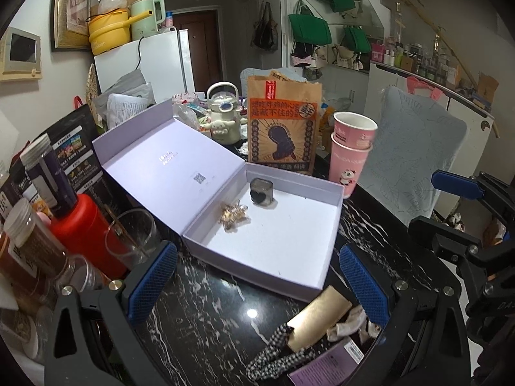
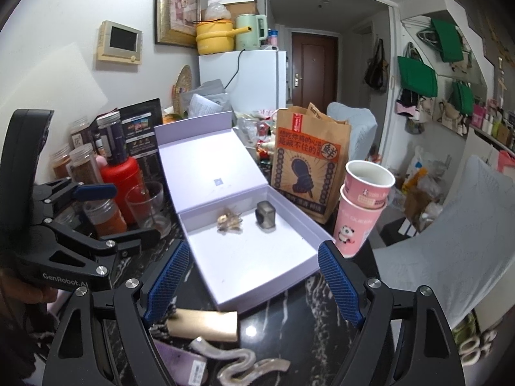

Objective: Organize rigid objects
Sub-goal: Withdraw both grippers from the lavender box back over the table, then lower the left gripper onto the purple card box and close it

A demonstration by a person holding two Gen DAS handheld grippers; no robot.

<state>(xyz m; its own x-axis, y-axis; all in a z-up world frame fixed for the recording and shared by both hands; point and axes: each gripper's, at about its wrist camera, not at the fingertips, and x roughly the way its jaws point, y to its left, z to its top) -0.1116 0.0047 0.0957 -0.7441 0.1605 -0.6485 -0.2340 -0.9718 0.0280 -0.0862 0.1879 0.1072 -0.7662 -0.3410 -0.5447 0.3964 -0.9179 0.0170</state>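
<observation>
An open lilac gift box [image 1: 289, 257] lies on the black marble table, also in the right wrist view [image 2: 273, 276]. Inside are a gold hair clip [image 1: 233, 217] [image 2: 229, 220] and a grey cube with a black heart [image 1: 261, 192] [image 2: 265, 215]. A gold bar clip [image 1: 318, 320] [image 2: 202, 321], a checkered scrunchie [image 1: 280, 353], a wavy translucent clip [image 2: 244, 366] and a lilac card [image 1: 328, 366] lie in front of the box. My left gripper [image 1: 257, 286] is open and empty above the near table. My right gripper [image 2: 251, 286] is open and empty by the box's front edge.
Stacked pink paper cups [image 1: 351, 154] [image 2: 360, 206] stand right of the box. A brown paper bag [image 1: 283, 128] [image 2: 305, 167] stands behind it. A glass [image 1: 135, 238] [image 2: 148, 206], a red bottle [image 1: 87, 228] and spice jars [image 2: 83, 164] crowd the left. A chair [image 2: 450, 257] is at right.
</observation>
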